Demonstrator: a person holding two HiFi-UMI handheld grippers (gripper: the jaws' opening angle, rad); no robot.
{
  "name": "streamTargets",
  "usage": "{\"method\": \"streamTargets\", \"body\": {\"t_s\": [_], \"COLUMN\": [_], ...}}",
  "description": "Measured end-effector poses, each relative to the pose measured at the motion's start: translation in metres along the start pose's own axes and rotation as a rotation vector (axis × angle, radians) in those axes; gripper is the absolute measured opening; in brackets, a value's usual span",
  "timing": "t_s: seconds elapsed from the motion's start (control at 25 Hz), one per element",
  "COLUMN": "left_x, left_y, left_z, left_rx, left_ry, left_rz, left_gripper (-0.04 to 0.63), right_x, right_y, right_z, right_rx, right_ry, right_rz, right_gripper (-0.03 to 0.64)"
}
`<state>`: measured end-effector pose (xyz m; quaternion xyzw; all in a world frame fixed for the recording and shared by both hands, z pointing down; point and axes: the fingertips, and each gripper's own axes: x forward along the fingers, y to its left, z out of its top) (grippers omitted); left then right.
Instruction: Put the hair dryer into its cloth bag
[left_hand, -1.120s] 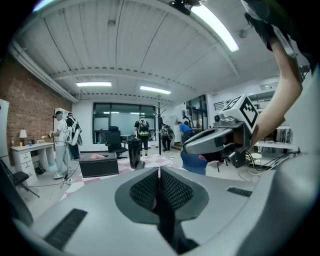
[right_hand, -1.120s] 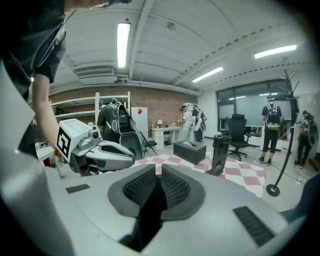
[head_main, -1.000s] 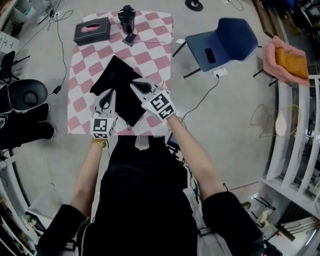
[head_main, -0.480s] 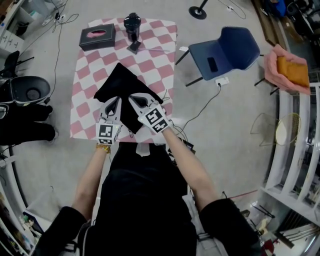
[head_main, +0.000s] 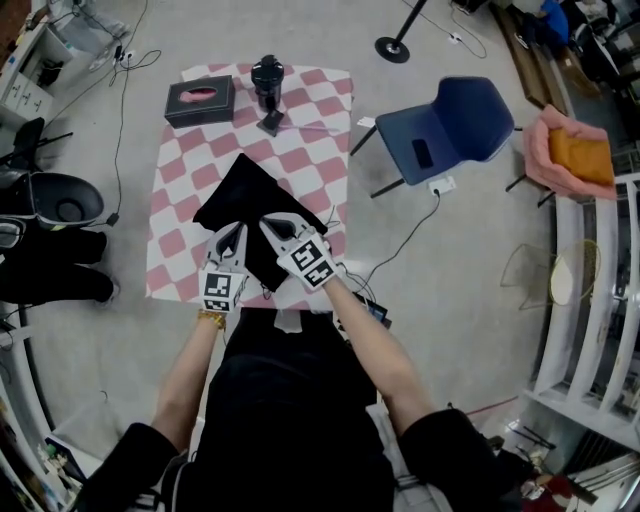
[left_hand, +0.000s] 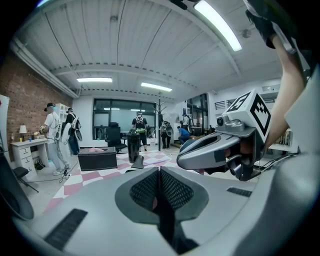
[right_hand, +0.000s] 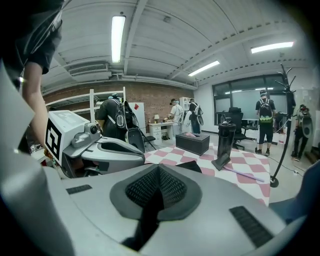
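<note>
Left tool (head_main: 235, 232) and right tool (head_main: 270, 222) both closed, tips on black bag (head_main: 245, 190), worktop (head_main: 172, 255) 6 o'clock side. Hair dryer (head_main: 267, 82) at 12.

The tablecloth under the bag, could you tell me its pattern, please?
The tablecloth has pink-and-white checks, clearest in the head view.

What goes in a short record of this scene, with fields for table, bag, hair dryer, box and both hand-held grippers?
Table: pink-and-white checked tablecloth
Bag: black cloth bag, lying flat on the cloth
Hair dryer: black hair dryer, standing at far edge, outside the bag
Box: dark tissue box, left of the dryer
Left hand-held gripper: jaws shut, at bag's near end
Right hand-held gripper: jaws shut, at bag's near end
</note>
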<state>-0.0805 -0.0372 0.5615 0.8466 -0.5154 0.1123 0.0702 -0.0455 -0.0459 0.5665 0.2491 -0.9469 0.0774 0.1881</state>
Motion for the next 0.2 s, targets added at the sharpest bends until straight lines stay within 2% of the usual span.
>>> {"method": "streamTargets", "body": {"t_s": [0.2], "left_x": [-0.016], "left_y": [0.005], "left_z": [-0.003], "left_rx": [-0.011], "left_ry": [0.018], "left_rz": [0.006], "left_gripper": [0.018], "right_x": [0.0], "right_y": [0.01], "right_z": [0.003], "right_rx": [0.016], "right_ry": [0.013], "right_rz": [0.01], "right_gripper": [0.015]}}
